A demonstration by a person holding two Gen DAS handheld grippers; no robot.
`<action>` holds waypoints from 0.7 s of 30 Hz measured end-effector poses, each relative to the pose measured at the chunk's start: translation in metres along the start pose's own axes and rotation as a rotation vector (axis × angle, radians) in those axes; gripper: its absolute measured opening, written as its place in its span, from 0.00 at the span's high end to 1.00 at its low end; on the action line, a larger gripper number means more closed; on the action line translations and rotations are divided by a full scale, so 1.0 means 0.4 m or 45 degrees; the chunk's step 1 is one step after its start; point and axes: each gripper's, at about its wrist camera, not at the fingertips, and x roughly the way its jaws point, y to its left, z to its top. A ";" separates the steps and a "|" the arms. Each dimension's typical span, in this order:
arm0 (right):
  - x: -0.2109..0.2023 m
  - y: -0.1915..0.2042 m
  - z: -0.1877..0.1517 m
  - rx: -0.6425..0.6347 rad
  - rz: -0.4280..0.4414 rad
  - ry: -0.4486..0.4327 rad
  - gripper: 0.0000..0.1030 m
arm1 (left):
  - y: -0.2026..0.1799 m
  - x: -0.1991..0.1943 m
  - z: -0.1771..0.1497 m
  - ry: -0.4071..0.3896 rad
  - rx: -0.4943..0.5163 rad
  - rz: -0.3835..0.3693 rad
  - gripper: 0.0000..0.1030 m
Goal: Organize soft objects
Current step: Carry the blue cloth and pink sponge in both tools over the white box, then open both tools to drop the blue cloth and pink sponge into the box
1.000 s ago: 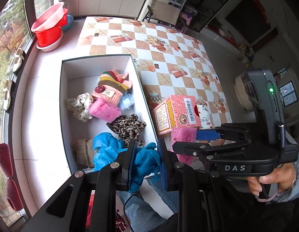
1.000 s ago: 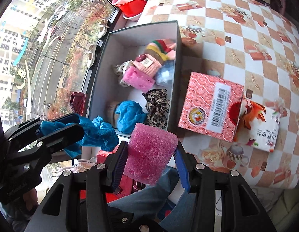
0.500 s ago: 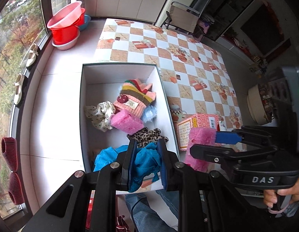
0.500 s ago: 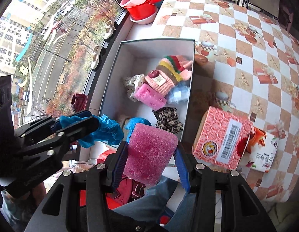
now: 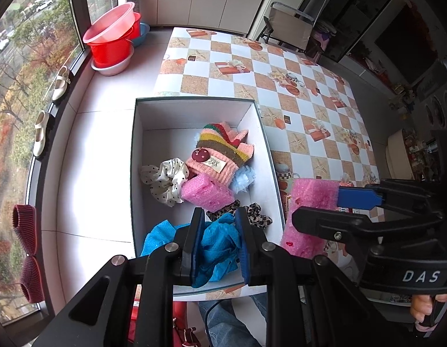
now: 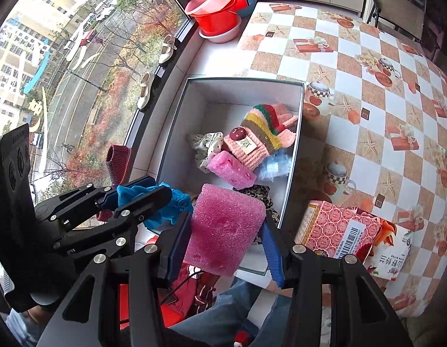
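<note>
My left gripper (image 5: pixel 219 241) is shut on a blue crinkled cloth (image 5: pixel 217 245), held above the near end of a white open box (image 5: pixel 194 107). My right gripper (image 6: pixel 223 231) is shut on a pink foam block (image 6: pixel 223 228), held above the box's near right corner; it shows in the left wrist view (image 5: pixel 307 211) too. In the box lie a striped knit hat (image 5: pixel 220 153), a polka-dot scrunchie (image 5: pixel 165 179), a second pink foam piece (image 5: pixel 206 192), a pale blue puff (image 5: pixel 243 177), a leopard scrunchie (image 5: pixel 256 215) and another blue cloth (image 5: pixel 157 237).
The box sits at the left edge of a table with a checkered cloth (image 5: pixel 295 86). A red tissue box (image 6: pixel 339 231) and a tissue pack (image 6: pixel 388 248) lie right of the box. Red basins (image 5: pixel 113 40) and shoes (image 5: pixel 40 133) stand by the window.
Both grippers have risen and drawn back from the box with their loads still held; the box and table look smaller and farther away.
</note>
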 end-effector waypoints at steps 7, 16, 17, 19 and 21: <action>0.025 -0.001 0.029 -0.009 -0.028 0.012 0.52 | 0.005 0.034 0.004 0.028 -0.026 0.006 0.77; 0.054 -0.014 0.059 0.000 -0.008 0.026 0.40 | -0.010 0.045 -0.003 0.017 0.012 0.024 0.20; 0.054 -0.014 0.060 -0.002 -0.009 0.027 0.16 | -0.014 0.042 -0.005 0.008 0.021 0.037 0.18; 0.048 -0.016 0.060 -0.002 -0.010 0.012 0.02 | -0.019 0.042 -0.008 0.009 0.032 0.055 0.17; 0.039 -0.020 0.058 0.000 -0.001 -0.002 0.02 | -0.021 0.044 -0.010 0.019 0.028 0.078 0.15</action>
